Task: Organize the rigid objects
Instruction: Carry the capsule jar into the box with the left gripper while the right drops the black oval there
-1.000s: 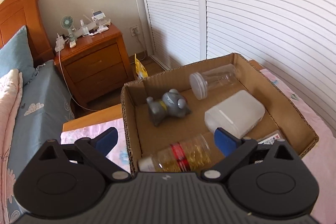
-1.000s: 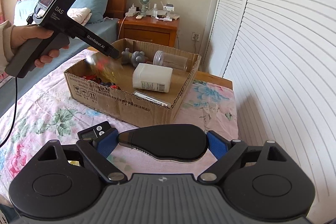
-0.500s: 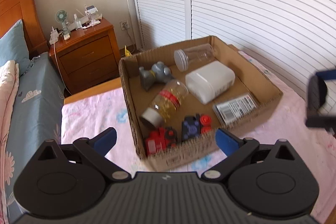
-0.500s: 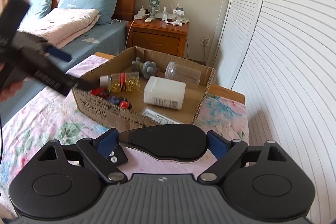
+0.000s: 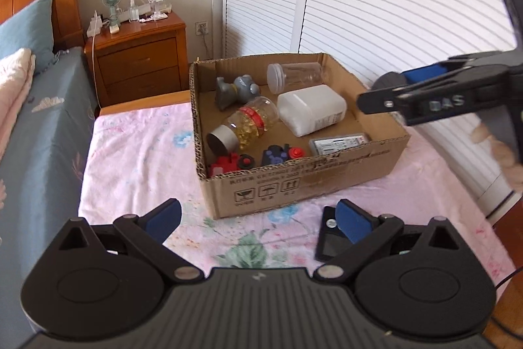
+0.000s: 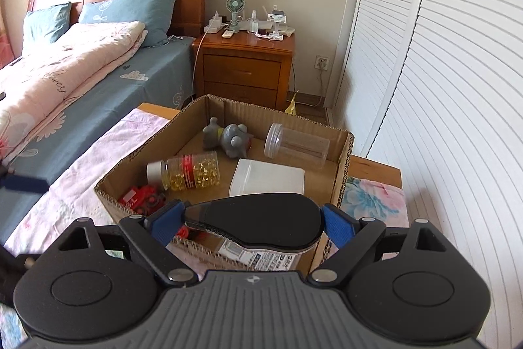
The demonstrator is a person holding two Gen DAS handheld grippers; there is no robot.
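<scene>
Two grippers: right fingers [image 6: 338, 226] clamp black mouse [image 6: 261, 219] over box [image 6: 343, 172]; left fingers [image 5: 163, 218] wide, empty.

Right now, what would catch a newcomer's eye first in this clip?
The open box on the flowered bedspread, holding a capsule bottle, toys and a white container. Next, the right tool, clamped on a black mouse above the box's near edge.

LEFT: left gripper [image 5: 258, 219] jaws spread wide, nothing between the pads, pointing downward | RIGHT: right gripper [image 6: 251, 219] pads pressed on either side of a black mouse-shaped object [image 6: 258, 218], pointing downward | HAND: fingers [image 5: 505, 149] wrapped on right handle.
</scene>
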